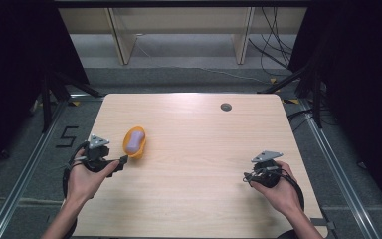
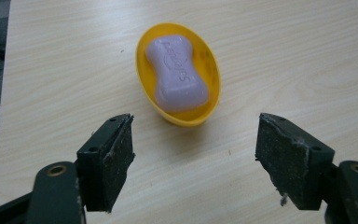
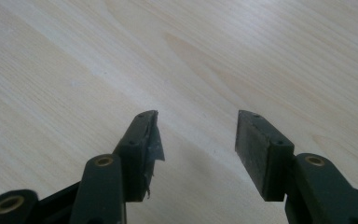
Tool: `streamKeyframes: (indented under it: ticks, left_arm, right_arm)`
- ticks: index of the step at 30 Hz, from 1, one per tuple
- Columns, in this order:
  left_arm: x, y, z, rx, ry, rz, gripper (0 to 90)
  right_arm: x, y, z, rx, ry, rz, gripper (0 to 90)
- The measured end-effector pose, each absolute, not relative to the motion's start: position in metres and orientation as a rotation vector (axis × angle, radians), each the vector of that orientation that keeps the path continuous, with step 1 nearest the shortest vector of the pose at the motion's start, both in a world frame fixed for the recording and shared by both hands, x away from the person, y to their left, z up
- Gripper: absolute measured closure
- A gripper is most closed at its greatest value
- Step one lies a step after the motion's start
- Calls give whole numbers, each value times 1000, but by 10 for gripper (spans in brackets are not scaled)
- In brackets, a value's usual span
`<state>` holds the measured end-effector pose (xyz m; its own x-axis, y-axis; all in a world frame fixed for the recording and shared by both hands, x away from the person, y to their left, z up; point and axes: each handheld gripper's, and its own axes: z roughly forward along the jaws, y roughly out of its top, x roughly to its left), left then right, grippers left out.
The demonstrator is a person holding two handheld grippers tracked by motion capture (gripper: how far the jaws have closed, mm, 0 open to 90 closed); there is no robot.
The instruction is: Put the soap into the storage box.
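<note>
Now the left gripper (image 2: pixel 193 140) hovers just short of the yellow dish (image 2: pixel 145 88) holding the purple soap (image 2: pixel 177 74), jaws apart; closing in comes next. Well beyond, the right gripper (image 3: pixel 198 135) idles, jaws apart.

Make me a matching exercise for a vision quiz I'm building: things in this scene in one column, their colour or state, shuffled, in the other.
Things:
1. soap bar
2. soap dish
3. left gripper
4. right gripper

Descriptions:
A. yellow, oval, standing on the table
B. open, jaws over bare wood
C. lilac, lying in the dish
D. open, jaws pointing at the dish, apart from it

Pairs: 1-C, 2-A, 3-D, 4-B
</note>
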<state>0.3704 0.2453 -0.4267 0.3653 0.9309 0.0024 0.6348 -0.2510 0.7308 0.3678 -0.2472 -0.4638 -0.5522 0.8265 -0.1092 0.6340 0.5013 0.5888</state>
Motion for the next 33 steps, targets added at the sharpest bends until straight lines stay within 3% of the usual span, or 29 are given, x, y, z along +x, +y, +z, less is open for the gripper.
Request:
streamKeyframes:
  ticks: [24, 33]
  left_arm:
    - [343, 277, -502, 1935, 1430, 543, 305]
    - [344, 275, -501, 1868, 1453, 563, 311]
  right_arm:
    - [367, -246, -463, 1206, 2373, 712, 490]
    - [367, -247, -464, 1179, 2373, 717, 490]
